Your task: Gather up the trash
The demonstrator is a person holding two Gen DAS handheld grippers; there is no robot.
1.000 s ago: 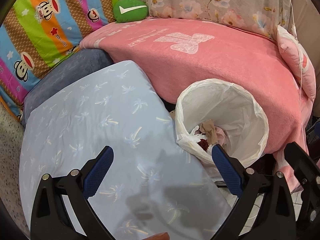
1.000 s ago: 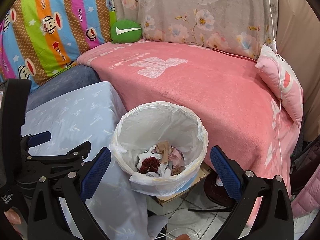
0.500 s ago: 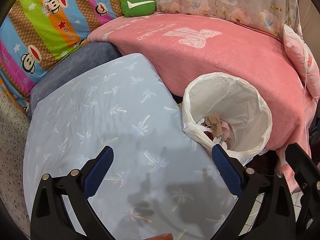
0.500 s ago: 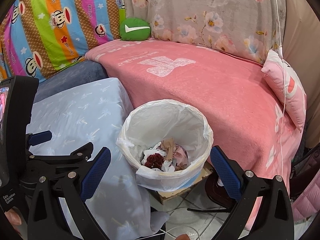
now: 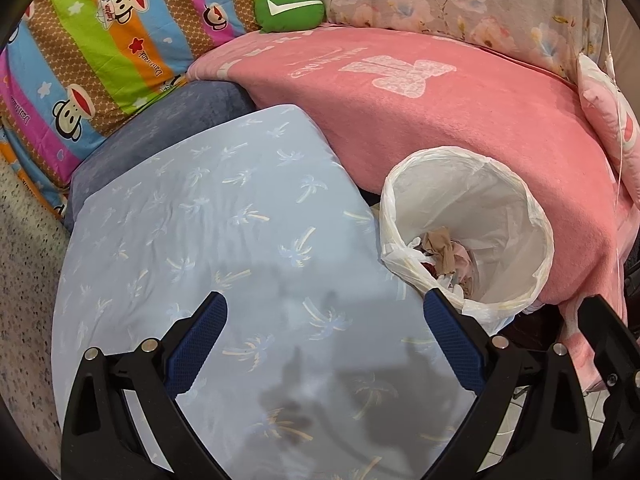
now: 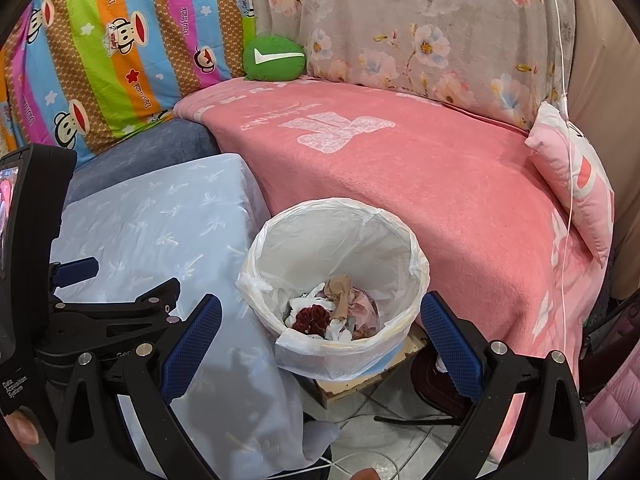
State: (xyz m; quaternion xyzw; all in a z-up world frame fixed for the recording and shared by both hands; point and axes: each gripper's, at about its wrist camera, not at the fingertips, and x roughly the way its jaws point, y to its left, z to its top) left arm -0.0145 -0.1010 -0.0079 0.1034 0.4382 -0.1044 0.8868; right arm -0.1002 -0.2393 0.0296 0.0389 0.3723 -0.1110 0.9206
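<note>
Gaping wide and holding nothing, the jaws of the left gripper (image 5: pixel 324 344) hang over a pale blue palm-print cloth (image 5: pixel 208 216) draped across the worktop, and those of the right gripper (image 6: pixel 320 344) stand just as far apart above the trash bin (image 6: pixel 412 256). The bin stands on the floor, wedged between the draped worktop and a couch under a pink blanket (image 6: pixel 420 172). A thin white plastic liner (image 6: pixel 348 356) folds over its rim, with a loose knotted tail bunched on the side nearest the cloth. At the bottom lies the collected trash (image 6: pixel 336 312): crumpled white tissue, a brownish paper scrap, something dark red and ruffled, a pale pink piece. No loose trash shows on the cloth or blanket, so collecting looks largely done.

All of it seems light and soft, easily crushed and unlikely to slip from the textured blue pads. The liner is filmy, slick and prone to tearing; I would pinch it at the gathered tail or a doubled fold of the rim rather than a single stretched layer.
</note>
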